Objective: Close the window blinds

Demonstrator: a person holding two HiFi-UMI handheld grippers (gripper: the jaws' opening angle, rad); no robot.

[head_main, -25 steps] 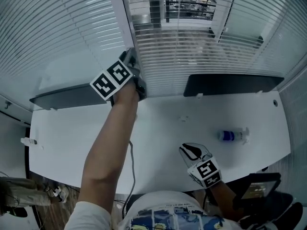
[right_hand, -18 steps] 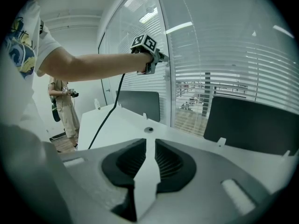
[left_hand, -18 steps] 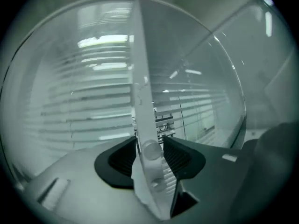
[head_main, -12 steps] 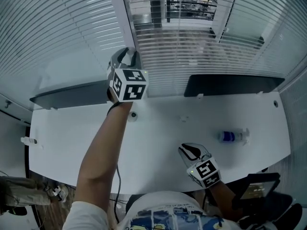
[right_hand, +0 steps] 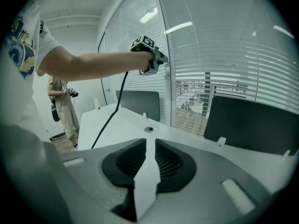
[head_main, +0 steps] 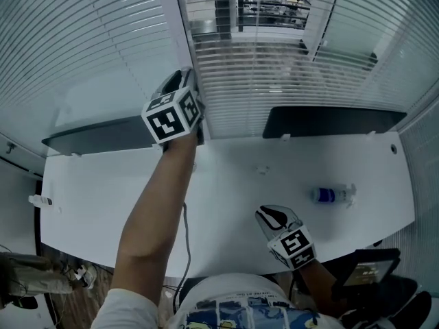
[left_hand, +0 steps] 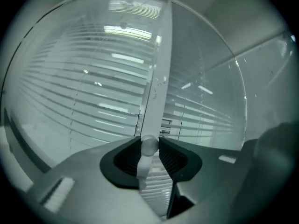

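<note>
White, smooth and plastic by the look of it, a rod is what you have hold of. Your left gripper (head_main: 184,81) is raised to the upright frame post (head_main: 176,33) between two panes. Its ribbed black pads (left_hand: 175,155) are clamped on the slim round tilt wand (left_hand: 148,144) that hangs there. I'd judge the grip makes sense, because rolling the wand about its length is what turns the slats. A round, slick rod will want to slip, so the ridged rubber helps.

The blinds (head_main: 274,81) are thin, flat, pale slats in level rows, strung on fine cords. In the pane beyond the desk's far edge they are tilted enough that the outside shows through the gaps, most of all near the top. Closing looks unfinished to me.

Your right gripper (head_main: 273,216) hangs low by the near edge of the desk (head_main: 226,177). Its jaws stand a narrow gap apart with nothing between them, only bare desktop behind. It seems parked out of the way, since the wand needs one hand.

Matt white and smooth, the desk carries two dark flat screens (head_main: 329,120) along its far edge, one on each side of the post. A small clear bottle (head_main: 334,195) with a blue band lies on its side toward the right edge, well apart from both grippers. A thin black cable (head_main: 186,232) trails beside your left arm toward the near edge.
</note>
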